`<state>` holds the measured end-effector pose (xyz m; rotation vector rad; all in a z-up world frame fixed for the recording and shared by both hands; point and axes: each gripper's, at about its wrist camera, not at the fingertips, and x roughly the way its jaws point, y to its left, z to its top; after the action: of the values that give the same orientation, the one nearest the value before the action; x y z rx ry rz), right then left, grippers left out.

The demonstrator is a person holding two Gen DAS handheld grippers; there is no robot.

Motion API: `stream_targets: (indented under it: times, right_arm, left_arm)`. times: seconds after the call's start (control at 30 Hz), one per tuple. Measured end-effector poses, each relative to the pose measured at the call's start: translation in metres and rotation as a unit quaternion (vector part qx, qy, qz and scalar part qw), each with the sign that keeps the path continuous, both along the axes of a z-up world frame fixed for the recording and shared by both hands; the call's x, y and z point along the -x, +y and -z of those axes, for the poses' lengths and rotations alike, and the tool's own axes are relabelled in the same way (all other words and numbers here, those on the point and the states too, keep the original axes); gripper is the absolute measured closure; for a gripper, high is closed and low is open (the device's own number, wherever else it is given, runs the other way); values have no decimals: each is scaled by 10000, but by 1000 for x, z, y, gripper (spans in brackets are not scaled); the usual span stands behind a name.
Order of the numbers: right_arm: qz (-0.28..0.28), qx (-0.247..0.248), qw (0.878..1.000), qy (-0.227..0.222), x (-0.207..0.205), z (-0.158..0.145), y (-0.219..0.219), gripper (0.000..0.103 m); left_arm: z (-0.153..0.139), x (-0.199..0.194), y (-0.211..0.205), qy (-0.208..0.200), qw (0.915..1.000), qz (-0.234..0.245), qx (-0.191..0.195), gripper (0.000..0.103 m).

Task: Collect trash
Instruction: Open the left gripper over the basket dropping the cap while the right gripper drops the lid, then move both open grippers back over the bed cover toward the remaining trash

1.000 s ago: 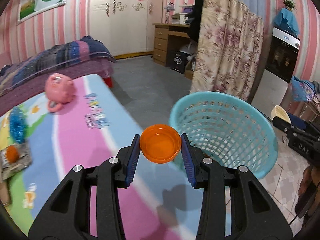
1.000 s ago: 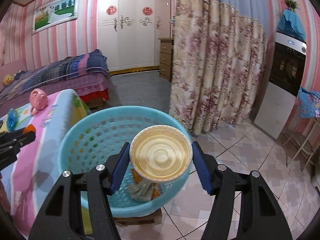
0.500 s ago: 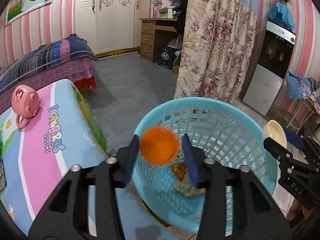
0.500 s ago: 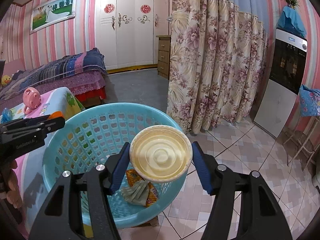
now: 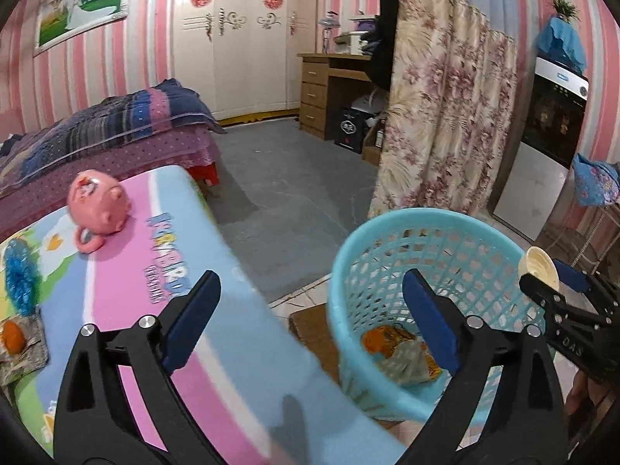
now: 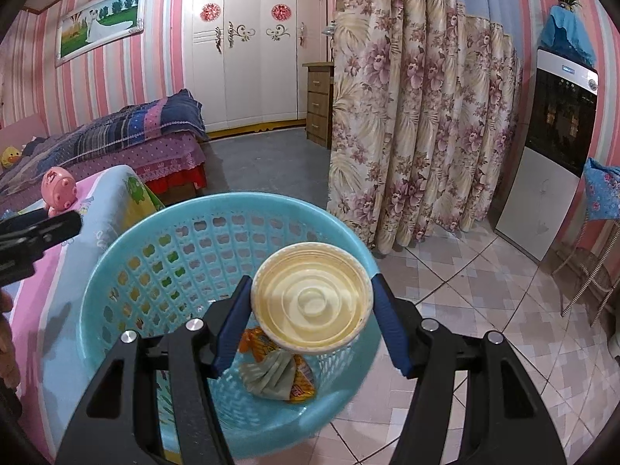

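Hovering at the basket [image 6: 116, 283] rim, right claw [image 6: 312, 302] clamps a cup [image 6: 312, 298]; left claw [image 5: 310, 317] just opened, empty.

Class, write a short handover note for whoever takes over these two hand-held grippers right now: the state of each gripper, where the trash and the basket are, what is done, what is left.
Left gripper: fingers have just been opening, now wide apart with nothing between them, above the edge of the mat beside the basket.
Right gripper: shut on a cream cup, held over the blue basket.
Basket: on the floor next to the mat, with an orange wrapper and crumpled paper at the bottom.
Done: left gripper carries nothing.
Left: drop the cup into the basket, then check the mat for more; something orange lies at its far left.
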<state>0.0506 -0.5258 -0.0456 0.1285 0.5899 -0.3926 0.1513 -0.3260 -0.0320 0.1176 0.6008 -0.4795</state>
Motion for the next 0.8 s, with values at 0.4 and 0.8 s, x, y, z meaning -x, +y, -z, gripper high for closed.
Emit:
stream_targets:
  times: [0.4, 0.8]
  right_arm:
    - [167, -45, 9997, -172, 2, -5, 14, 5]
    - [-347, 33, 9986, -407, 8, -32, 86, 5]
  left_arm:
    - [-15, 21, 63, -155, 9988, -464, 42, 6]
    - [-43, 50, 167, -290, 9938, -1076, -42, 6]
